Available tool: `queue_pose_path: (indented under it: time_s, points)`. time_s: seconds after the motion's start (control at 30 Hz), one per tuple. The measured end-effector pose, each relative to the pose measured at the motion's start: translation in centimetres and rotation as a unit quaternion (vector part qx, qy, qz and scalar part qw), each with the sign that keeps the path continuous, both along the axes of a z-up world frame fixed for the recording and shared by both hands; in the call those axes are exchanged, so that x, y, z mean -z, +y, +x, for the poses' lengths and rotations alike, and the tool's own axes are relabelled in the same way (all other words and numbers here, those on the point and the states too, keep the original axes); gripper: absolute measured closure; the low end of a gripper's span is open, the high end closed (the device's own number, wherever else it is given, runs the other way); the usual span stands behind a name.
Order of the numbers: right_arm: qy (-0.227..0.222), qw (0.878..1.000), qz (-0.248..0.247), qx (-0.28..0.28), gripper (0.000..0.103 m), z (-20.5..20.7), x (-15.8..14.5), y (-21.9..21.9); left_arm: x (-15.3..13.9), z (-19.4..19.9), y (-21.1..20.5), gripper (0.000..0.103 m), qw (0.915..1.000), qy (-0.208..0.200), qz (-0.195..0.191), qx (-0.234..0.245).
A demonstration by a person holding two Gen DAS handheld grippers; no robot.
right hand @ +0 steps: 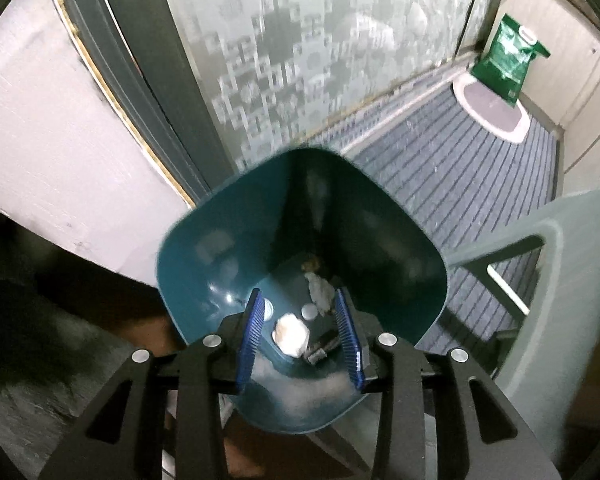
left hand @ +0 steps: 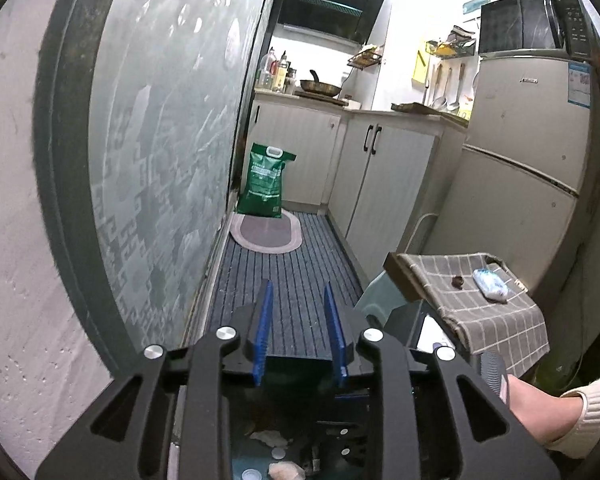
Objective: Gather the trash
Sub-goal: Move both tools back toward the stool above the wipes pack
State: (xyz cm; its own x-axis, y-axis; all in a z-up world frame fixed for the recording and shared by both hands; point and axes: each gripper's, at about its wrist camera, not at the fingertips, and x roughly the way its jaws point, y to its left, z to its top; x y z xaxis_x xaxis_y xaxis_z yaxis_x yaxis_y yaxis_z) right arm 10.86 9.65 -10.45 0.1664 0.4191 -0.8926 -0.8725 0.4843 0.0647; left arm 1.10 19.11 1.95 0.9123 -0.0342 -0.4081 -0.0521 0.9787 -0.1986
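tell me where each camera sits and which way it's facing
Left wrist: on the left hand-held gripper, looking nearly level down the kitchen floor toward the green bag, cabinets and fridge; its open blue fingers and a sleeve show.
Right wrist: on the right hand-held gripper, looking steeply down into the teal bin with trash inside; its open blue fingers show.
Shared: green bag, striped mat, frosted door.

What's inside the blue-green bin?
Inside the teal bin lie a crumpled white wad, a round white cap, a pale scrap and something dark. The nearest part of the floor is blurred and partly hidden by gripper fingers.
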Motion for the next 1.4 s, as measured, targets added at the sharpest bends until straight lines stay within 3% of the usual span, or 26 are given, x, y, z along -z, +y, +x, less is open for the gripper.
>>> queue_pose_path:
  time_s: [0.37, 0.73, 0.83, 1.0, 1.13, 1.4]
  points:
    - [-0.034, 0.995, 0.092, 0.032, 0.066, 1.2, -6.9, -4.3, -1.7, 0.9, -2.3, 0.070, 0.9993, -0.033, -0.009, 0.016]
    - [-0.065, 0.983, 0.137, 0.104, 0.066, 4.3, -10.0, -11.3, -2.1, 3.4, -5.9, 0.067, 0.9986, -0.036, -0.008, 0.037]
    - [-0.076, 0.978, 0.142, 0.131, 0.058, 5.1, -10.3, -13.4, -2.0, 4.2, -7.1, 0.065, 0.9984, -0.034, -0.005, 0.046]
    - [-0.085, 0.973, 0.141, 0.161, 0.055, 6.0, -10.3, -16.2, -1.7, 5.5, -9.4, 0.061, 0.9975, -0.026, 0.005, 0.065]
    - [-0.098, 0.967, 0.140, 0.189, 0.043, 6.5, -10.3, -18.5, -1.3, 6.5, -10.9, 0.060, 0.9969, -0.019, 0.010, 0.075]
    - [-0.120, 0.953, 0.125, 0.250, 0.029, 8.1, -9.8, -23.2, -0.6, 8.4, -13.6, 0.057, 0.9956, -0.006, 0.018, 0.092]
